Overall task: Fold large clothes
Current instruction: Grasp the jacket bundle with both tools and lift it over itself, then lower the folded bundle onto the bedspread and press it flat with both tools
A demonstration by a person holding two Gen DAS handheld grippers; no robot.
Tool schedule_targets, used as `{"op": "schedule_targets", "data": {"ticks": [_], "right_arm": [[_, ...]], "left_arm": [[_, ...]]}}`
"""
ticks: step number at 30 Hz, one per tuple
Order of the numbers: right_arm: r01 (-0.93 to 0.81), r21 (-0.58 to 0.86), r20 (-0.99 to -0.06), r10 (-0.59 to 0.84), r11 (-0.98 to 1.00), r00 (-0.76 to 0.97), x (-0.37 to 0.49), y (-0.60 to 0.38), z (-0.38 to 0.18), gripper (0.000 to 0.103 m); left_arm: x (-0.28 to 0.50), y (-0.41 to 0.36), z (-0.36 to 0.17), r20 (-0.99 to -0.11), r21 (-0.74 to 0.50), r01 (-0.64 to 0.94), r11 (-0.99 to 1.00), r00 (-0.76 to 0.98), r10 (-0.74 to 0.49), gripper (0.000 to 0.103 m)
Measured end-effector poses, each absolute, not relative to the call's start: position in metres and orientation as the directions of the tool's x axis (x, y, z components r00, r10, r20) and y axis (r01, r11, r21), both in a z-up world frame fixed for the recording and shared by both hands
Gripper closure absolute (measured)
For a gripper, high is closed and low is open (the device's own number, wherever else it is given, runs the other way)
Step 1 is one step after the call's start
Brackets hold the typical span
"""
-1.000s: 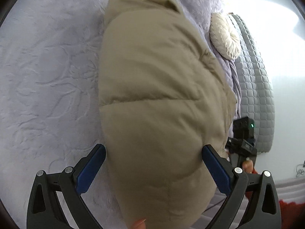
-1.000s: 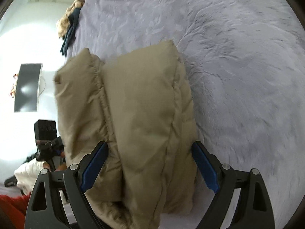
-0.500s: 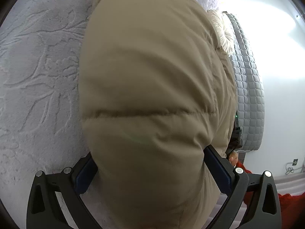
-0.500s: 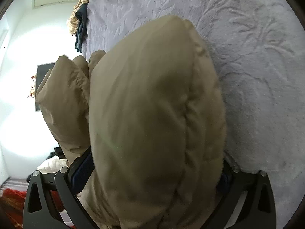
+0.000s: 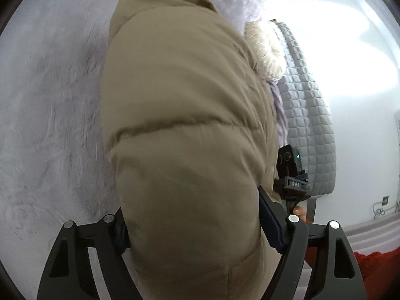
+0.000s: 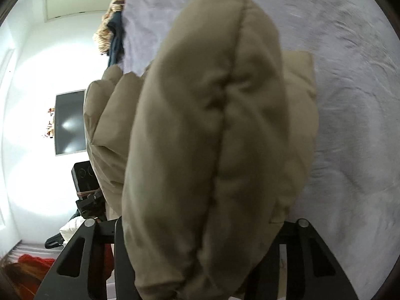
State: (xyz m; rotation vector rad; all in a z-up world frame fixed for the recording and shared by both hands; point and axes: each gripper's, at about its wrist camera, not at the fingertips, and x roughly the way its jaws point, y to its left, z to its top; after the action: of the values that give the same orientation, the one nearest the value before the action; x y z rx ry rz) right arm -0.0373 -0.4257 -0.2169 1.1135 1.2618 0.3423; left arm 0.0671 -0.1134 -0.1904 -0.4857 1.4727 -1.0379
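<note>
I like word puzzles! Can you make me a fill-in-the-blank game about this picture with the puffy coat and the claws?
1. The puffy jacket is the colour ____.
2. The jacket bulges between the fingers of both the left claw and the ____ claw.
3. Under the jacket lies a fuzzy ____ blanket.
4. On the white wall hangs a dark ____.

Missing words: tan; right; lavender; screen

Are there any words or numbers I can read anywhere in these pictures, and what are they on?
"DAS": this is how the small pale letters seem to read on the black camera mount beside the puffy beige quilted jacket, but they are blurred, so I am not sure.
The dark flat wall screen: no writing shows.
The jacket, the lilac plush blanket and both grippers: no text to read.
</note>
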Motion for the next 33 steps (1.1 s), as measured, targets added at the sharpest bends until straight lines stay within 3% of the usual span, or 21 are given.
{"op": "schedule_targets", "data": {"ticks": [7,12,17,21,25,30,32,33], "right_arm": [[0.260,0.848,-0.530,0.757,0.462,0.383,0.003,-0.371,-0.182,0.053],[0.212,0.858,-0.514,0.773,0.468,0.372,0.059,-0.317,-0.187,0.053],[0.242,0.839,-0.543,0.776,0.487,0.320,0.098,-0.270,-0.227,0.053],[0.325,0.817,-0.570,0.757,0.477,0.319,0.104,-0.262,-0.256,0.036],[0.362,0.777,-0.622,0.712,0.515,0.324,0.089,-0.267,-0.241,0.032],[0.351,0.677,-0.729,0.522,0.647,0.443,0.049,-0.284,-0.171,0.032],[0.315,0.687,-0.703,0.487,0.655,0.519,0.034,-0.289,-0.142,0.039],[0.276,0.720,-0.662,0.512,0.637,0.547,0.033,-0.288,-0.131,0.049]], "left_arm": [[0.115,-0.070,-0.143,-0.558,-0.799,0.340,0.496,-0.113,-0.822,0.022],[0.164,-0.014,-0.131,-0.595,-0.754,0.365,0.546,-0.027,-0.803,0.021],[0.203,0.037,-0.172,-0.654,-0.724,0.296,0.624,-0.005,-0.756,0.021],[0.218,0.062,-0.225,-0.664,-0.737,0.192,0.648,-0.029,-0.747,0.020],[0.205,0.067,-0.223,-0.697,-0.702,0.202,0.683,0.006,-0.717,0.020],[0.185,0.060,-0.171,-0.786,-0.543,0.303,0.783,0.145,-0.601,0.020],[0.185,0.066,-0.149,-0.776,-0.521,0.313,0.794,0.214,-0.594,0.020],[0.187,0.068,-0.144,-0.773,-0.515,0.318,0.796,0.229,-0.592,0.020]]}}
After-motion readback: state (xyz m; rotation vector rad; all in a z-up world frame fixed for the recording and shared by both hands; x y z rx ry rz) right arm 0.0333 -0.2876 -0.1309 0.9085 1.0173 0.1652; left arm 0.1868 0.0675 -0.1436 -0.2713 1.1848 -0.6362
